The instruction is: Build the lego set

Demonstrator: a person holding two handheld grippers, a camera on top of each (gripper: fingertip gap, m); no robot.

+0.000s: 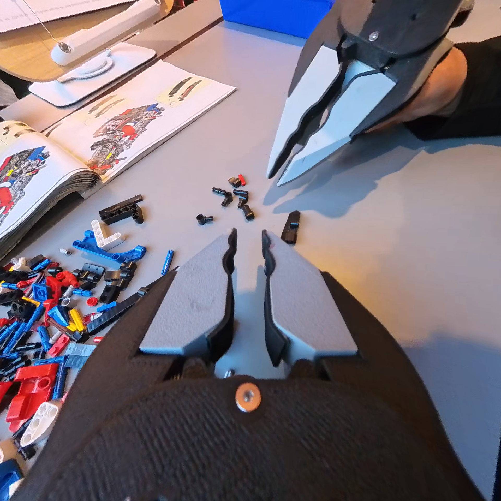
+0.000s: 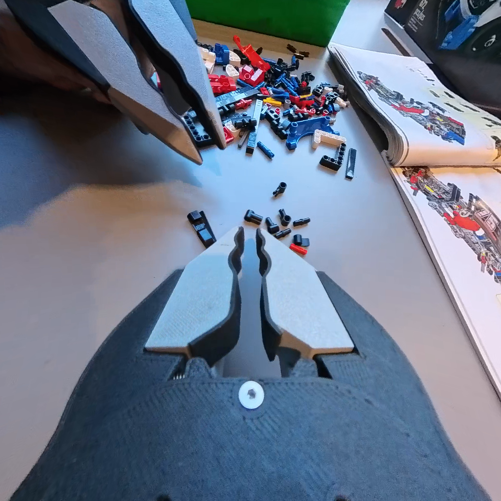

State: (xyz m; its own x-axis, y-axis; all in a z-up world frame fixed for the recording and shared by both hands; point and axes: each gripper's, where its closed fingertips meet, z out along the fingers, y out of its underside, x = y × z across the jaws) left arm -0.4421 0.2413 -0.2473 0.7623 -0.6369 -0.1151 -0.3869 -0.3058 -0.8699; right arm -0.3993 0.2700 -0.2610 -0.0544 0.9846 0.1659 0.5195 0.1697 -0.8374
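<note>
A cluster of small black connectors [image 1: 235, 198] [image 2: 282, 222] and a red pin [image 1: 241, 179] [image 2: 298, 249] lies on the grey table [image 1: 379, 271], between both grippers. A black wedge piece [image 1: 290, 226] [image 2: 202, 226] lies beside them. My left gripper [image 1: 249, 233] [image 2: 211, 154] is open and empty, its tips just short of the cluster. My right gripper [image 2: 249, 230] [image 1: 274, 180] is slightly open and empty, its tips at the cluster's other side. A pile of mixed red, blue, black and white pieces [image 1: 40, 311] [image 2: 271, 89] lies by the left gripper.
An open instruction booklet [image 1: 122, 130] [image 2: 433, 135] lies beside the pile. A black L beam [image 1: 122, 210] [image 2: 336, 160], a white L beam [image 1: 104, 235] and a blue arch piece [image 1: 108, 250] lie near it. A white lamp base [image 1: 89, 70], blue box [image 1: 271, 16], green box [image 2: 265, 19]. Left tips to right tips: about 6 cm. About 5 cm separates my right fingertips from the red pin [image 1: 241, 179].
</note>
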